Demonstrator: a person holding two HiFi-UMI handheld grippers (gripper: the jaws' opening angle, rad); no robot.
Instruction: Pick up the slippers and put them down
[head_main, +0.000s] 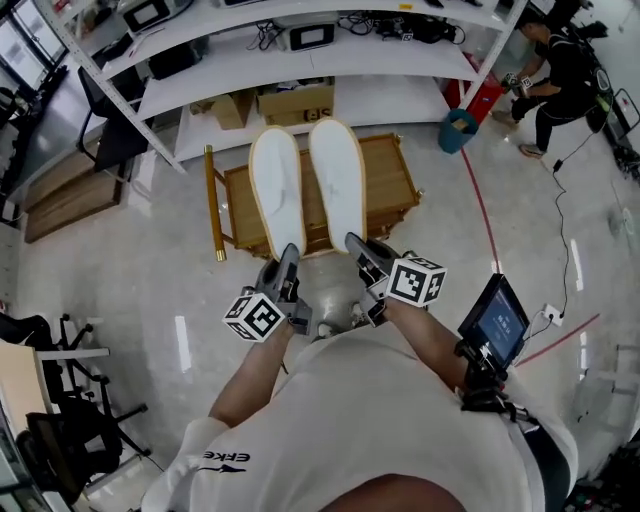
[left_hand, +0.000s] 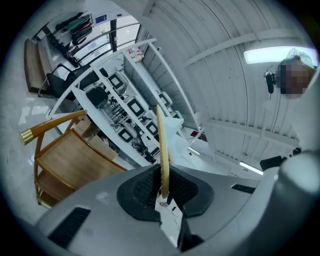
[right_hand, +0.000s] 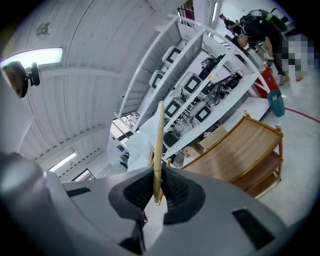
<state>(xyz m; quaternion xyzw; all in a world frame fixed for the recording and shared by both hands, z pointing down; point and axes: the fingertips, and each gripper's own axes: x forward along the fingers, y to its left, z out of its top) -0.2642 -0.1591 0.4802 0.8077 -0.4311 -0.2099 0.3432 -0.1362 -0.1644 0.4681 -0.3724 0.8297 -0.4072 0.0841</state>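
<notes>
- Black ribbed fingers (left_hand: 142, 192) of the left gripper (left_hand: 164, 189) are pressed onto the thin tan rim of the left slipper (left_hand: 161, 145), which stands edge-on between them in the left gripper view.
- The right gripper (right_hand: 158, 192) does the same: its dark fingers (right_hand: 179, 192) pinch the tan rim of the right slipper (right_hand: 159, 145), also seen edge-on.
- In the head view each gripper grips its slipper at the near, narrower end, and each carries a cube with square markers by the person's hand.
- Both slippers reach away from the person, roughly level and clear of the floor (head_main: 140, 270), pale faces up, side by side with a narrow gap between them.
- Below and beyond them stands a wooden rack (head_main: 395, 180) with brass-coloured post ends. From above, the slippers overlap its top.
- Behind the rack run long white shelves (head_main: 300, 70) loaded with screens and cables, with a cardboard box (head_main: 295, 103) on the lowest one.
- A blue bucket (head_main: 457, 130) sits at the shelves' right end, and another person (head_main: 555, 70) in dark clothes crouches further right.
</notes>
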